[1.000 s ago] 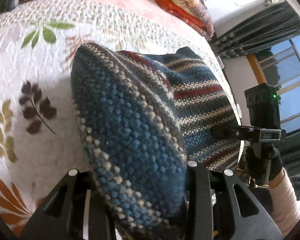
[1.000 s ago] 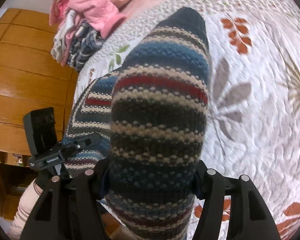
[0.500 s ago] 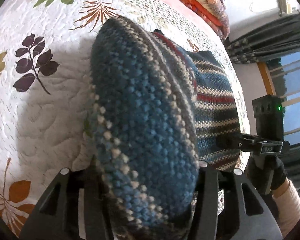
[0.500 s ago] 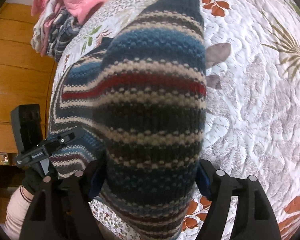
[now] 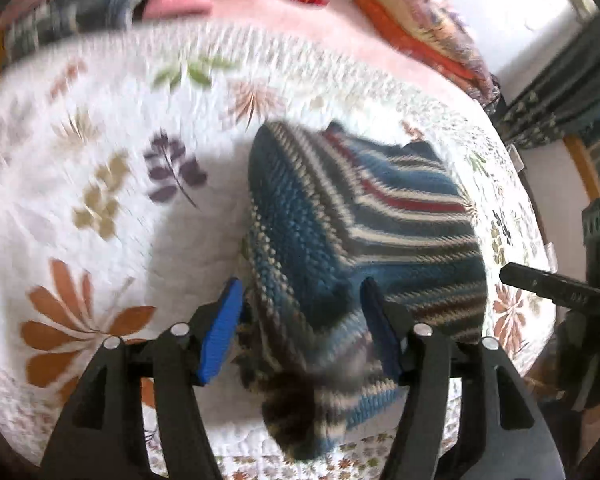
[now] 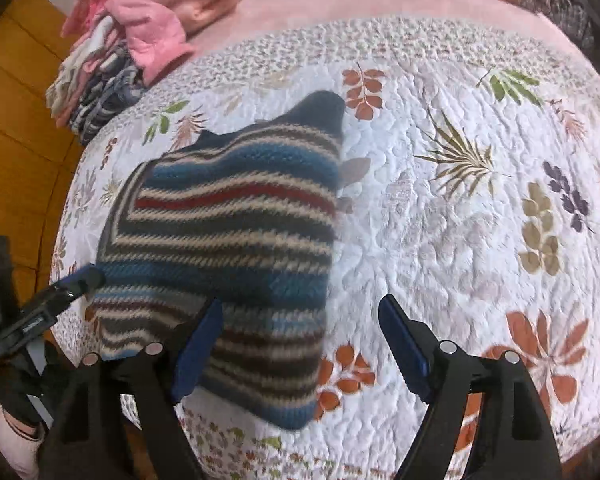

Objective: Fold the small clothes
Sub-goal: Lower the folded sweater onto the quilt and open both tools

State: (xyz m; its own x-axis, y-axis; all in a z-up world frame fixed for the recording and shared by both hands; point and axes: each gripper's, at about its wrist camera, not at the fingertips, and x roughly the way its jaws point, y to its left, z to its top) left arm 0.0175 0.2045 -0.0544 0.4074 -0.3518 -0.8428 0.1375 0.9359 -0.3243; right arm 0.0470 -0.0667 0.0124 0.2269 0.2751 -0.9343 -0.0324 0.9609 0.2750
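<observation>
Now both tongs (image 5: 300, 320) (image 6: 300, 336) wide apart over the striped knit (image 6: 228, 240).

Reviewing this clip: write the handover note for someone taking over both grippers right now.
Left gripper: open, jaws either side of the striped knit garment, not clamping.
Right gripper: open, holding nothing.
The garment lies on the leaf-print quilt near its front edge, lumpy rather than a neat fold.
More clothes are heaped at the back.
Left: check the fold, flatten it, go on to the heap.
</observation>
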